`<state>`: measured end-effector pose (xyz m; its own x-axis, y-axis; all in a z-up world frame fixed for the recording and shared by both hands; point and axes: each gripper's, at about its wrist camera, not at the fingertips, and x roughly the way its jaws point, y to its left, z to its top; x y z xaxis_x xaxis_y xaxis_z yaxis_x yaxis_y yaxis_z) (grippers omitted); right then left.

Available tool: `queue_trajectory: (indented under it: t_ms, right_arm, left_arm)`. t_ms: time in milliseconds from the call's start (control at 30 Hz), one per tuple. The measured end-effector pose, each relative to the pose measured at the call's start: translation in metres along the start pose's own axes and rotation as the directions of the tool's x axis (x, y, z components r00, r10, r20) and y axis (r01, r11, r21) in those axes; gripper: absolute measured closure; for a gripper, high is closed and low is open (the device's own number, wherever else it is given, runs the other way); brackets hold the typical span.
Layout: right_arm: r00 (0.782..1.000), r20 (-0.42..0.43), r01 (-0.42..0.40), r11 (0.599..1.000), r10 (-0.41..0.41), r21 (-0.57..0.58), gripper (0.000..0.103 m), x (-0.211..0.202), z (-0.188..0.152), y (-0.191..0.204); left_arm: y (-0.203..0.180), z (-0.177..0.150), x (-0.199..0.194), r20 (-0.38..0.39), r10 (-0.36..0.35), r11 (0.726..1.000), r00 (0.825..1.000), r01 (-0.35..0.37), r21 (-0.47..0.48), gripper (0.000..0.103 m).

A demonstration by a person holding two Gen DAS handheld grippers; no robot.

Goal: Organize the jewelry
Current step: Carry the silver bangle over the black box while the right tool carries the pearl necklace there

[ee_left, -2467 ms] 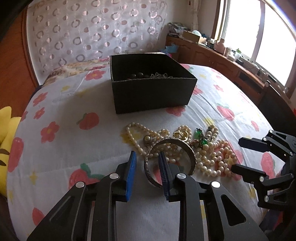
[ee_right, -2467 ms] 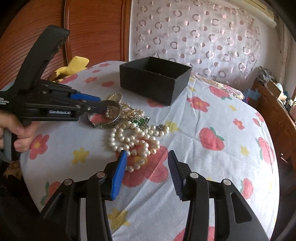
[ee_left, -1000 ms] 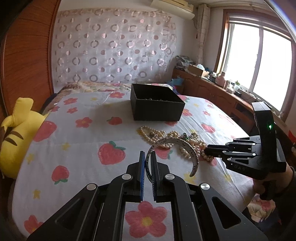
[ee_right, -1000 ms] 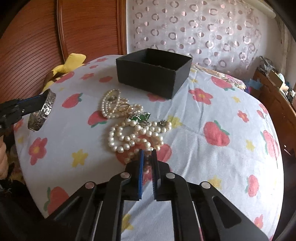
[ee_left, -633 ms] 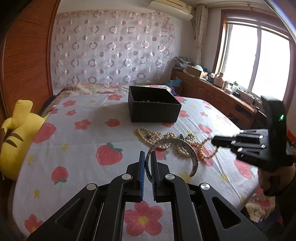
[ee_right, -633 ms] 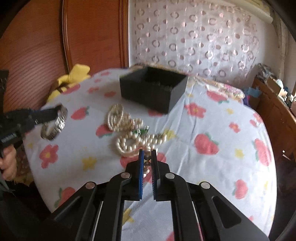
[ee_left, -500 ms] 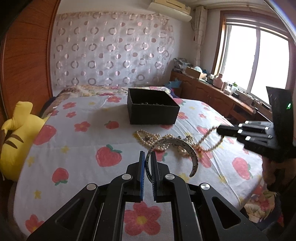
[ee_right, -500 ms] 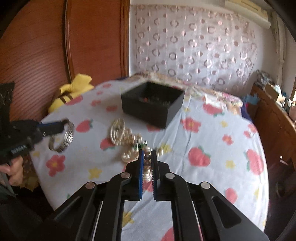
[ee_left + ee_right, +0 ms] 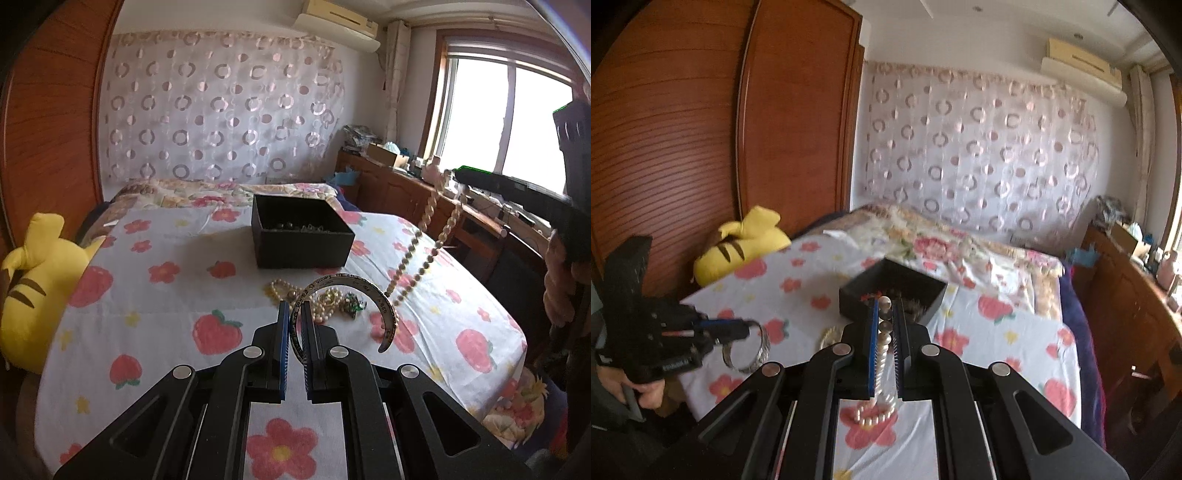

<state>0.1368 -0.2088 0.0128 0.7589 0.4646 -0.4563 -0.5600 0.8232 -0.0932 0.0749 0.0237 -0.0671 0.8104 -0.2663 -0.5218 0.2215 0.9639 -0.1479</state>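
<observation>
Right claw, clamped on the long pearl bead necklace, has lifted it clear of the bed; left claw grips the engraved silver cuff bangle, lower centre. Open black cardboard box next, likely.

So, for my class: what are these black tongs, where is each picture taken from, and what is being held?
They are hand-held grippers, one in each of a person's hands, each with a camera looking along its fingers. The left gripper is shut on a silver bangle. The right gripper is shut on a pearl necklace, which hangs down towards the flowered bedspread. More jewelry lies in a heap on it, in front of an open black box that already holds some pieces.
</observation>
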Motion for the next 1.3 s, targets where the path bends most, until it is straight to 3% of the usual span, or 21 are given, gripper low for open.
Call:
queue_trajectory:
  t_ms: [467,800,1100,1300]
  right_arm:
    - [0.991,0.133,0.002,0.999,0.004,-0.039,0.095,-0.001,0.072,-0.021]
    - [0.984,0.176,-0.021,0.997,0.034,-0.076,0.095,0.041,0.117,-0.046]
    - [0.987,0.140,-0.078,0.996,0.084,-0.051,0.094,0.095,0.113,-0.066]
    - [0.995,0.051,-0.085,0.996,0.086,-0.026,0.094,0.146,0.089,-0.080]
  left_arm:
    - [-0.005,0.056,0.033,0.017,-0.026,0.997,1.000,0.024,0.067,0.098]
    - [-0.003,0.099,0.078,0.010,-0.028,0.995,1.000,0.027,0.098,0.098]
    - [0.017,0.121,0.124,-0.020,-0.010,0.996,1.000,0.012,0.093,0.097]
    - [0.026,0.125,0.156,-0.058,0.003,0.995,0.998,0.002,0.097,0.097]
